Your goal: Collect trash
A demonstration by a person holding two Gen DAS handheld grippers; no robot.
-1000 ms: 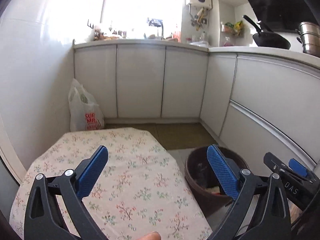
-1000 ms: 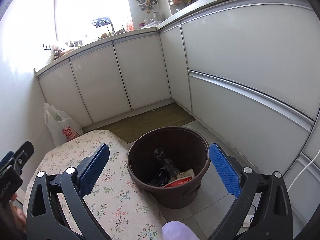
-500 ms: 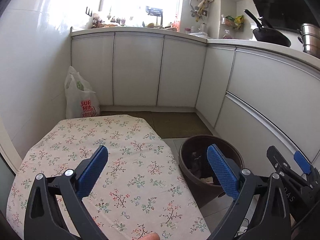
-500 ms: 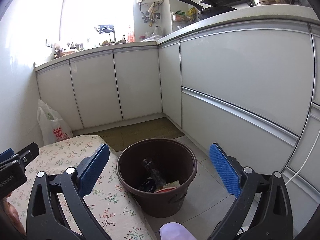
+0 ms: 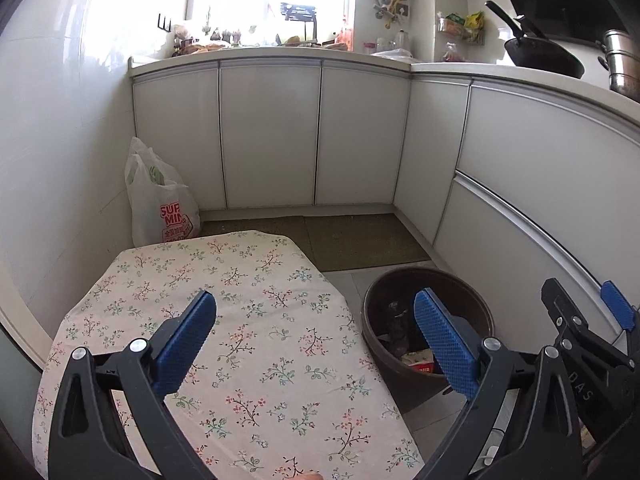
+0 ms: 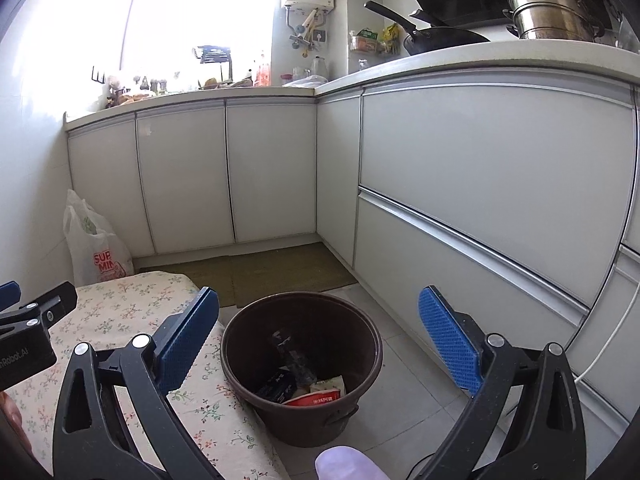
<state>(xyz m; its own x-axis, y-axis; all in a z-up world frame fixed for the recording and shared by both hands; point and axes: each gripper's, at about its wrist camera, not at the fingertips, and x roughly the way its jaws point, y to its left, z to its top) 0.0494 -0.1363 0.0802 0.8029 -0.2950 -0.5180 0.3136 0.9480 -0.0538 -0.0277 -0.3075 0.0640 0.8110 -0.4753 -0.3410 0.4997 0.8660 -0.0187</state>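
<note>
Left tongs (image 5: 314,344) spread wide, nothing between the blue pads, hovering over the floral-cloth surface (image 5: 248,320). Right tongs (image 6: 318,344) also wide, empty, above the brown bin (image 6: 302,364) on the floor tiles. Bin sits just beside the surface's edge, at 3 o'clock from it in the left view. Trash in the bin: red-and-white wrapper (image 6: 316,394) at the bottom, w/ dark packets beside it. White plastic bag (image 5: 160,204) at 11 o'clock by the wall, near the cabinets (image 6: 272,172).
</note>
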